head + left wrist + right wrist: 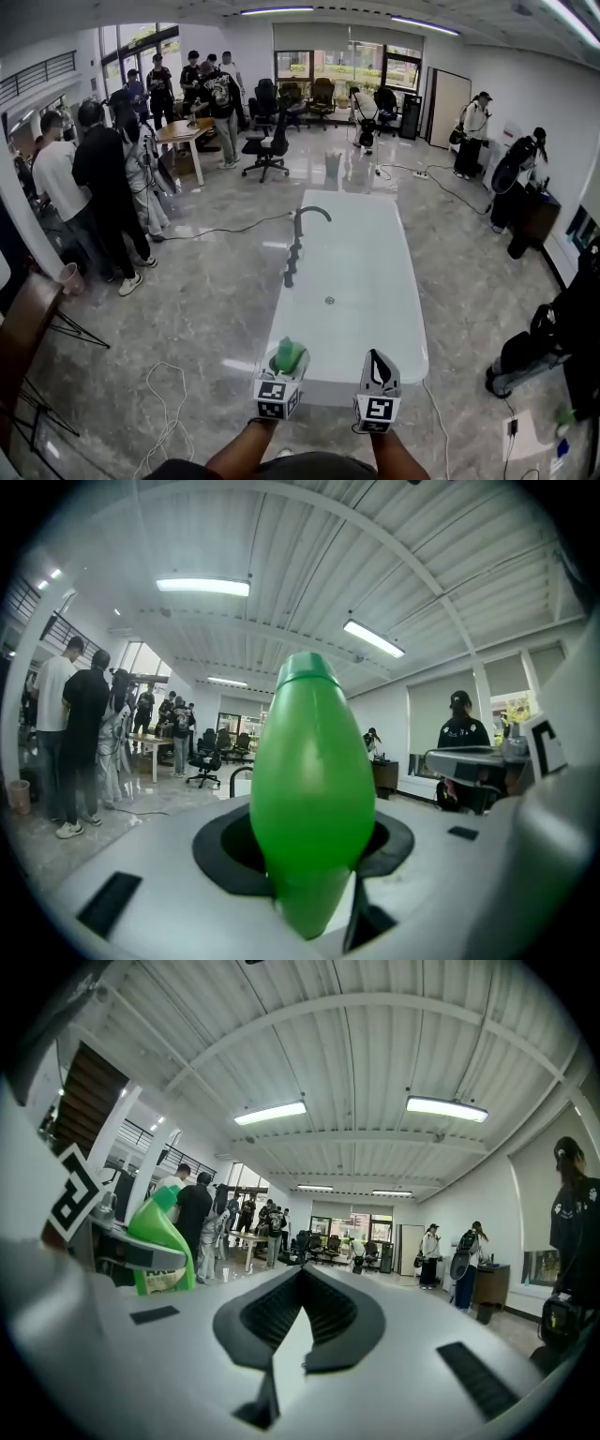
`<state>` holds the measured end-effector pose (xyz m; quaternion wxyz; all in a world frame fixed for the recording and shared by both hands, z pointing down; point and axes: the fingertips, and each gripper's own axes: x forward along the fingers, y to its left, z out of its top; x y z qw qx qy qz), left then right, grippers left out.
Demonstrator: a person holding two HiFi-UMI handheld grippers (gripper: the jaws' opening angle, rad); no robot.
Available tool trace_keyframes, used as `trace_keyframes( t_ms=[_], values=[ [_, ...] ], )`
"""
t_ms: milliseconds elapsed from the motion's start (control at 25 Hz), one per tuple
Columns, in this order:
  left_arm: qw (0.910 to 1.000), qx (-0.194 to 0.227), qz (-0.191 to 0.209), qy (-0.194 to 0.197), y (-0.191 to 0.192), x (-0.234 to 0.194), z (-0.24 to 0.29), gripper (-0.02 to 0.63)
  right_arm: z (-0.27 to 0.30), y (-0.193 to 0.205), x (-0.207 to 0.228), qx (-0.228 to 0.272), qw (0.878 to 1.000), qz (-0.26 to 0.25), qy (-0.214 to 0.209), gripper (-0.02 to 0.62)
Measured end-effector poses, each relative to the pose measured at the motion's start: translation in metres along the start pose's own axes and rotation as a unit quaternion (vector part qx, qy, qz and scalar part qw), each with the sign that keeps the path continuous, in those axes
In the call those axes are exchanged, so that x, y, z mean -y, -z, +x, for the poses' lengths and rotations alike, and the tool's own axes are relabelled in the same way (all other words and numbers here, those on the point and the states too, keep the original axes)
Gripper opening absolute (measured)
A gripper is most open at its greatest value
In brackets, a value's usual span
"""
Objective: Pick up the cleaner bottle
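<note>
One cleaner bottle (309,789) sits upright in left gripper (283,367), cap up.

In the head view, only the green top of the cleaner bottle (289,354) shows above the left gripper (284,367), which hides the rest. In the right gripper view, the print on its label (165,1279) is too small to read. The near edge cuts off the person's forearms (246,450).
</note>
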<state>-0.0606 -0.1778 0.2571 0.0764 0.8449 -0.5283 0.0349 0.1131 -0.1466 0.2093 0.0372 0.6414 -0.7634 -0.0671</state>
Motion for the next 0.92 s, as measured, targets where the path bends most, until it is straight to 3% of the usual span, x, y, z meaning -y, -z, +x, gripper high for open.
trace_keyframes(
  t_ms=[440, 920],
  values=[
    [0.9996, 0.018, 0.015, -0.014, -0.020, 0.030, 0.018, 0.184, 0.005, -0.005, 0.031, 0.007, 1.000, -0.016, -0.019, 0.017],
    [0.9994, 0.015, 0.023, -0.019, -0.013, 0.046, 0.046, 0.184, 0.023, 0.001, 0.052, 0.027, 0.999, -0.018, -0.027, 0.017]
  ],
)
